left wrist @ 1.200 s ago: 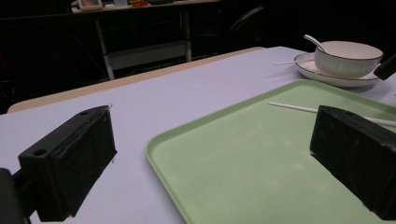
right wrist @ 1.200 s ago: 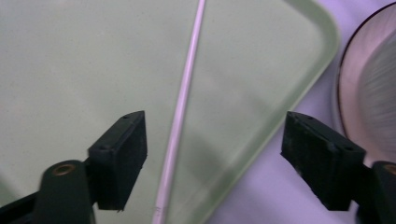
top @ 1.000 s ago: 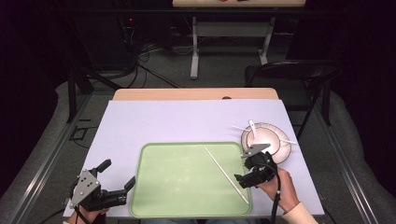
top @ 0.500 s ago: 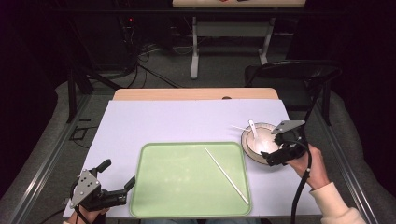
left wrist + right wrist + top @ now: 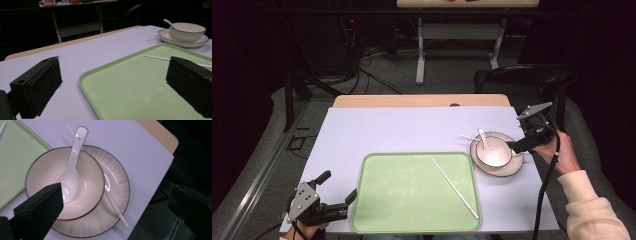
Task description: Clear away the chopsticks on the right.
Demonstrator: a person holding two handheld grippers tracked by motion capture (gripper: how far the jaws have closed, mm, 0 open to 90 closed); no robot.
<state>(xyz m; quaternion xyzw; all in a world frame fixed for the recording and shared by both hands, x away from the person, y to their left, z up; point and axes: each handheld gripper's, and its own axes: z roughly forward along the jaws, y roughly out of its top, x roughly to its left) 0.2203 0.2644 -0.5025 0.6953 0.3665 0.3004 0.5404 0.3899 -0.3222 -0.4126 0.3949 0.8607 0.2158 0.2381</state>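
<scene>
Chopstick (image 5: 115,209) under the bowl (image 5: 50,165) shows clearly from the right gripper (image 5: 115,202), jaws wide, holding nothing.

My right gripper (image 5: 515,146) is no longer over the green tray (image 5: 377,200), where it hung a second ago beside the near end of the white chopstick (image 5: 455,188). It now sits higher and off to the right, at the right rim of the bowl (image 5: 495,156), its jaws spread wide after opening, nothing between them. That chopstick lies on the tray, well apart from my jaws.
</scene>
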